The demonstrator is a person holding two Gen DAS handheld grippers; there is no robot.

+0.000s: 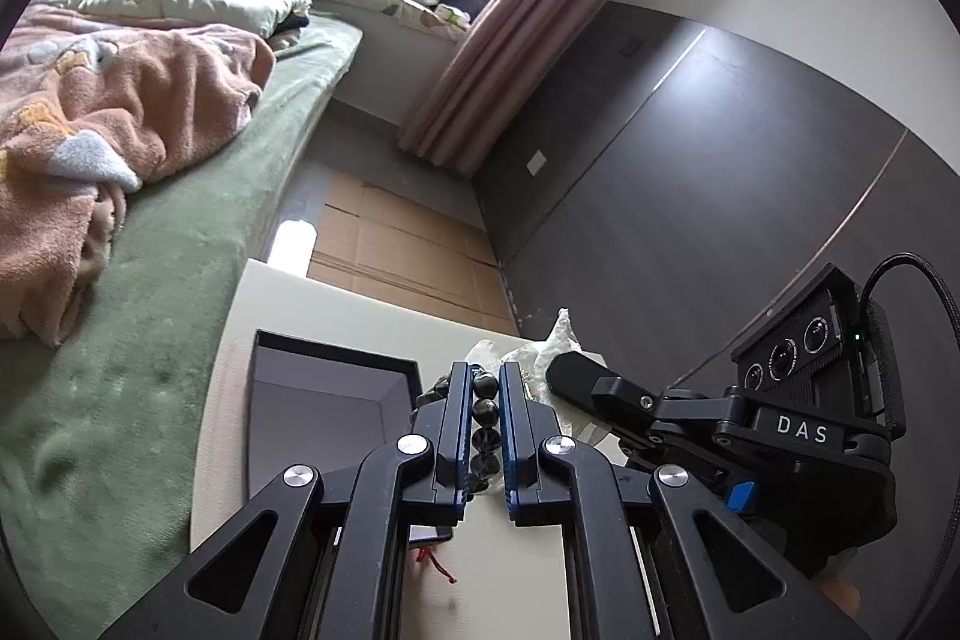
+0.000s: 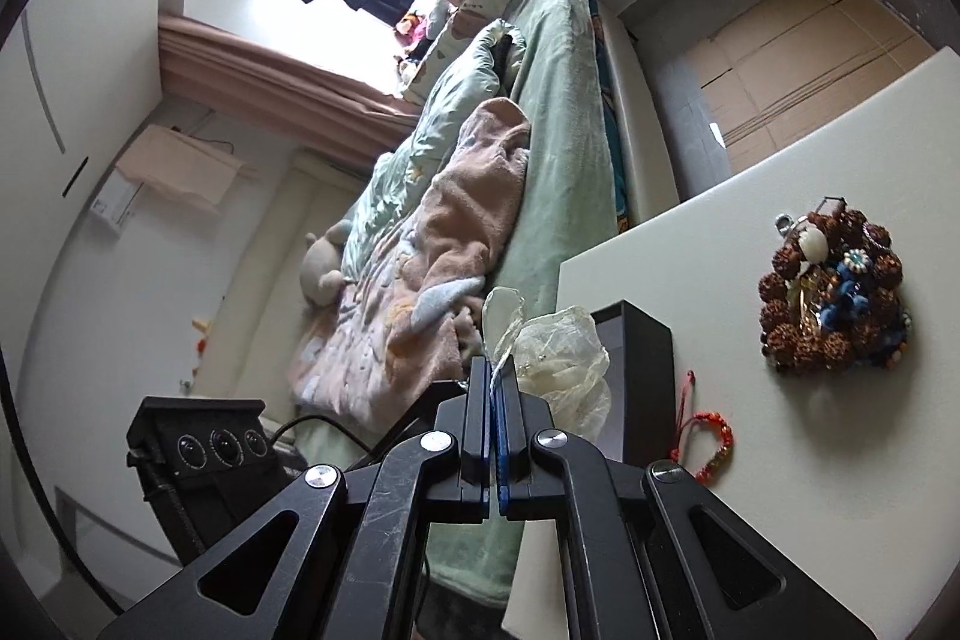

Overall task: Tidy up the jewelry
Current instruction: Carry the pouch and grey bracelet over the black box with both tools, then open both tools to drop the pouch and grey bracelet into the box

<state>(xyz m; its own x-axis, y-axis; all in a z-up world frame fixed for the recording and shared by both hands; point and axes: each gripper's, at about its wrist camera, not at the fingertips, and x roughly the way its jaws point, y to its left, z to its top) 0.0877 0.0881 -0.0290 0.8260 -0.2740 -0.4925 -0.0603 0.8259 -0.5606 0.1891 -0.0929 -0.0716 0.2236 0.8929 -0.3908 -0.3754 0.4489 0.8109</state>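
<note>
Pinching a dark bead bracelet (image 1: 485, 412), the left gripper (image 1: 485, 382) hangs beside the open black box (image 1: 336, 400) on the white table (image 2: 780, 460). The right gripper (image 2: 493, 388) is clamped on a sheer pouch (image 2: 558, 352); a brown bead cluster (image 2: 831, 292) lies near the table's far edge.

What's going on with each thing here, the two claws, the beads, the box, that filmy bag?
left gripper: shut on the dark bead bracelet
dark bead bracelet: held between the fingers, lifted beside the box
right gripper: shut on the sheer pouch
sheer pouch: crumpled, pinched at one edge
black box: open, lid off
brown bead pile: heaped on the table, untouched
red string bracelet: lying loose on the table
</note>
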